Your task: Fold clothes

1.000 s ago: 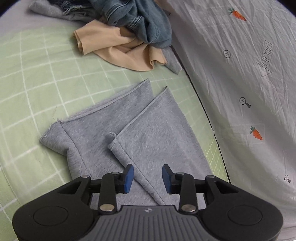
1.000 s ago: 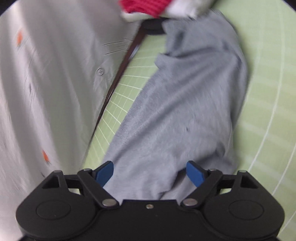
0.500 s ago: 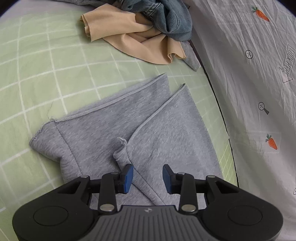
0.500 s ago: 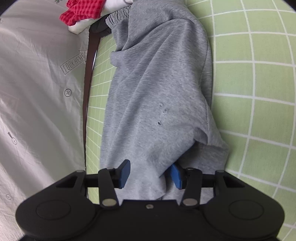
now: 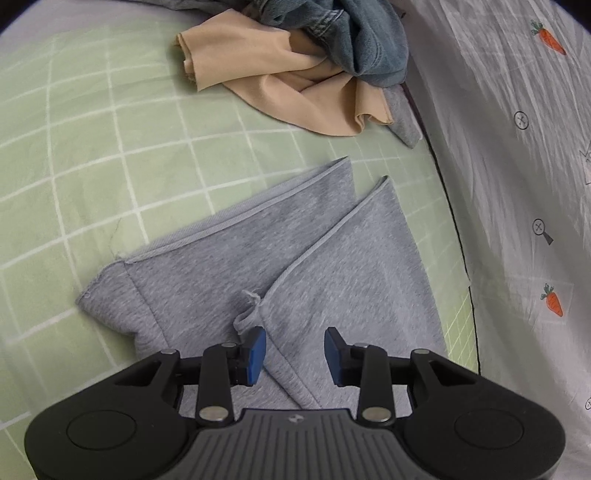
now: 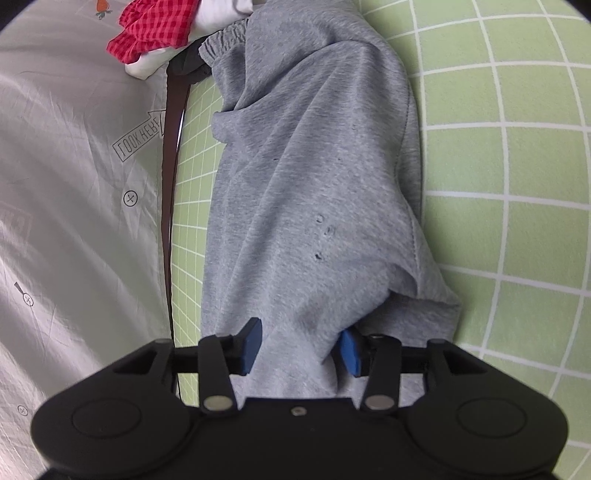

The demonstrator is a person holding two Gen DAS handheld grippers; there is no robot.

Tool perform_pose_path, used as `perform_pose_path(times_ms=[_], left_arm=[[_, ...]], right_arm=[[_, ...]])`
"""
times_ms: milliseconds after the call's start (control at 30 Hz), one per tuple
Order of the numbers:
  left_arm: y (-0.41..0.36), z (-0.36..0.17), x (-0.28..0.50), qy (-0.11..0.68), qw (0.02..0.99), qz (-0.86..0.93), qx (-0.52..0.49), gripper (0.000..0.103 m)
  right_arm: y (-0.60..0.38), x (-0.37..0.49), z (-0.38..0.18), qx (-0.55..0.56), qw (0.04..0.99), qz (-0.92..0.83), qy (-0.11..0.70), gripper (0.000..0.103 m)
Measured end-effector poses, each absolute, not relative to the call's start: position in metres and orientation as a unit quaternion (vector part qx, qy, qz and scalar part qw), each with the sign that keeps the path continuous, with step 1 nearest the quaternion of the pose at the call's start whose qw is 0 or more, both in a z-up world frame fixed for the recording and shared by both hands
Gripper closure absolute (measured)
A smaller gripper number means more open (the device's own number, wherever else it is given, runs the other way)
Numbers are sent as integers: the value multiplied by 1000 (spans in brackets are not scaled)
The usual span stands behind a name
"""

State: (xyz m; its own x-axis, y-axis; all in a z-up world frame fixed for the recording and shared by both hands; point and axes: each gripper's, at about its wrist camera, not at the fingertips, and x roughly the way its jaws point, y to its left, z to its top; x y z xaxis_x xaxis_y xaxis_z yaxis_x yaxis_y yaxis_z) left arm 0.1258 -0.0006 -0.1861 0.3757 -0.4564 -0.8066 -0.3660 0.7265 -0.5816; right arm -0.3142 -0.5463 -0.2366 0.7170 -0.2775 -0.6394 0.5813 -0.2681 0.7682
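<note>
Since a second ago the right gripper [image 6: 297, 345] has gone from wide open to narrowed around a raised fold of the grey sweatpants [image 6: 314, 177], while the left wrist view has slid so that the pile of clothes sits nearer the top centre.

Those sweatpants lie lengthwise on the green grid mat [image 6: 498, 166], along its edge beside the pale printed sheet [image 6: 74, 184]. In the right wrist view the elastic waistband is at the far end; the cloth bunches up between the blue pads, touching both, so this gripper is pinching the fabric. Seen from the left wrist, the two legs of the grey sweatpants [image 5: 229, 280] spread flat on the green grid mat [image 5: 92, 147], their hems nearest the camera. The left gripper [image 5: 294, 354] hovers low over the hem of the nearer leg, pointing along it, its pads parted with cloth under the gap; neither pad clearly presses the fabric.

Beyond the legs lie a beige garment [image 5: 280, 81] and, partly on it, crumpled blue jeans [image 5: 362, 40]. Past the waistband sits a red checked cloth [image 6: 155, 26].
</note>
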Motion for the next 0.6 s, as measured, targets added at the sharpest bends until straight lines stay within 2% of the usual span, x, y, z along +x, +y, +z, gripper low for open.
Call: perform_pose_path(times_ms=[200,267,400,600], left_arm=[[0,-192,126,564,741,-24,-364,64],[-1,-192,128,565,740,-30,-364,59],[-1,-191,129,576,731,-23,-365,55],[4,-193,127,569,731,-26,-375,52]], right_arm=[[-547,-311,-240,714,591,-358,111,56],[-547,-312,-241,716,589,-357,111,55],[-548,-318,-243,723,579,-362,105,49],[-549,-326,-245,727,573,-367,92,48]])
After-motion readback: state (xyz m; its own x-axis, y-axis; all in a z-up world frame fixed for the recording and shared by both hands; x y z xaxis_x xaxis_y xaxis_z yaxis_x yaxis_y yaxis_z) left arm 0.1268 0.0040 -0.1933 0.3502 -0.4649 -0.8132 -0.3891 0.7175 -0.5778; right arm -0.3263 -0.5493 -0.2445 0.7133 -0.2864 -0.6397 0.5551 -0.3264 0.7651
